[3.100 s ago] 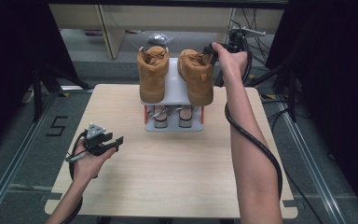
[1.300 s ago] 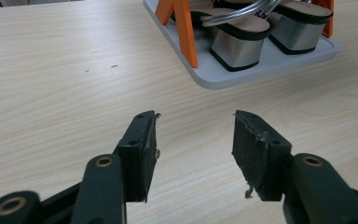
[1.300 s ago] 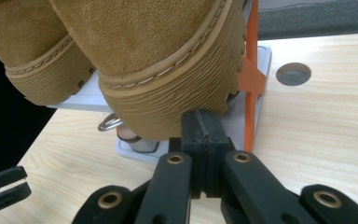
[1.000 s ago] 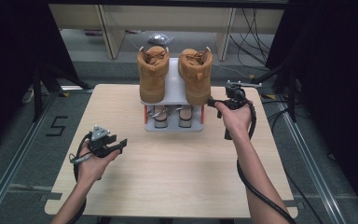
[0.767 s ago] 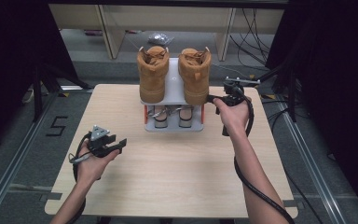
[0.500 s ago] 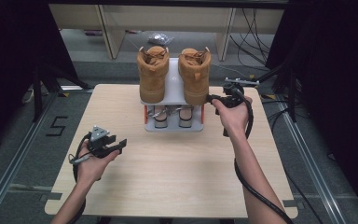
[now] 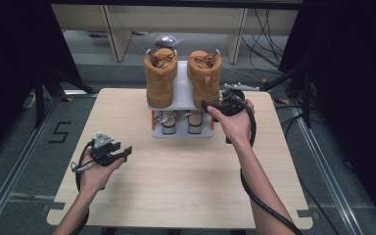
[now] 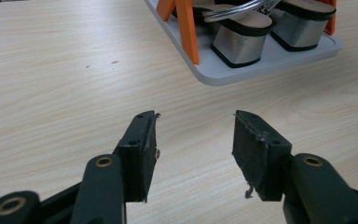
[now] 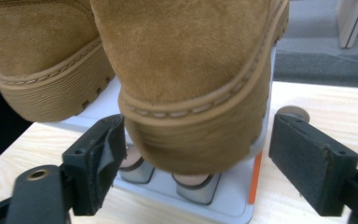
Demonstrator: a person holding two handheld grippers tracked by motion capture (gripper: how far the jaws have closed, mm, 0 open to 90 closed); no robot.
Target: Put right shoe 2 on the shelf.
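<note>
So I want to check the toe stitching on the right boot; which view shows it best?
The right gripper view: the right boot is close up, its toe and welt stitching sharp between the open tongs. The high view shows the whole boot from above, small. The left gripper view gives the rack base and sandals.

A: What's cut off in the right gripper view?
B: The right boot (image 9: 186, 70), upper past the top edge.
A: Hidden in the high view?
B: Lower shelf shoes (image 7: 178, 122), under the rack's top plate (image 7: 182, 90); type unclear.
</note>
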